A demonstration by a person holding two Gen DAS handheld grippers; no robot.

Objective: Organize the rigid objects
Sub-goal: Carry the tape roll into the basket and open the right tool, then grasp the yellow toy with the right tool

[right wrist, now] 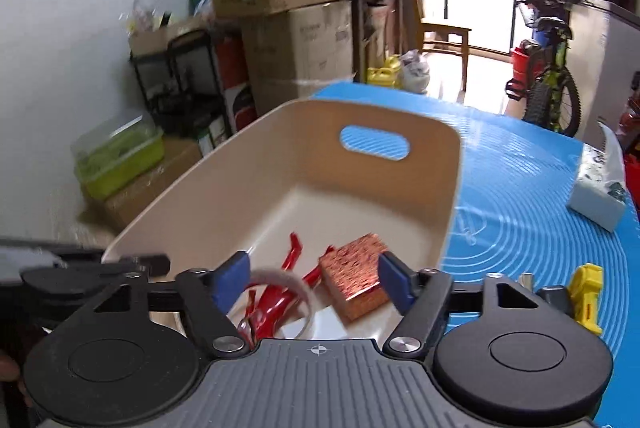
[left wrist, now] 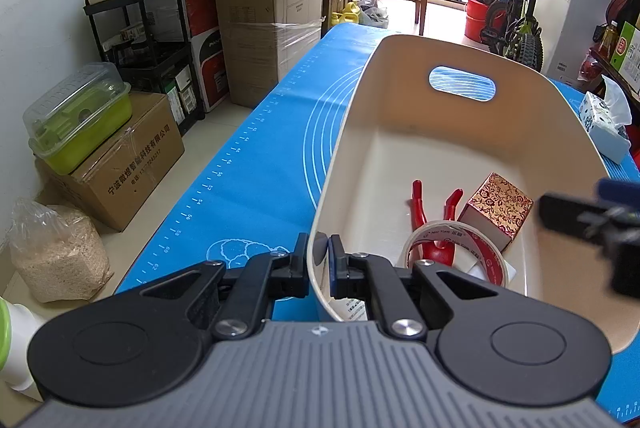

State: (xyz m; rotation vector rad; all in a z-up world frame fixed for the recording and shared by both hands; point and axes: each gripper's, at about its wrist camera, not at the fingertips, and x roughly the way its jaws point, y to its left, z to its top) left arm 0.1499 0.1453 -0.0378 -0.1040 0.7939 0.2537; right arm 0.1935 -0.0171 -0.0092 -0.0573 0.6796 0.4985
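Left tongs (left wrist: 319, 260): I pinch the bin (left wrist: 460, 155) wall at its near-left rim, one finger outside, one inside.
Right tongs (right wrist: 312, 282): spread wide, holding nothing, above the bin's near end.
Inside: pliers (left wrist: 434, 224), tape (left wrist: 456, 248), box (left wrist: 498, 205).
Next thing: yellow tool (right wrist: 586, 298) on the surface (right wrist: 520, 195), right of the bin, just beside my right tongs, its length running away from me.
Nearer: my right.

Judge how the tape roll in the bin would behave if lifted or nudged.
The tape roll looks light and stiff: a thin hollow ring. It leans on the red pliers, so a nudge would probably drop it flat. On edge, its round shape might roll.
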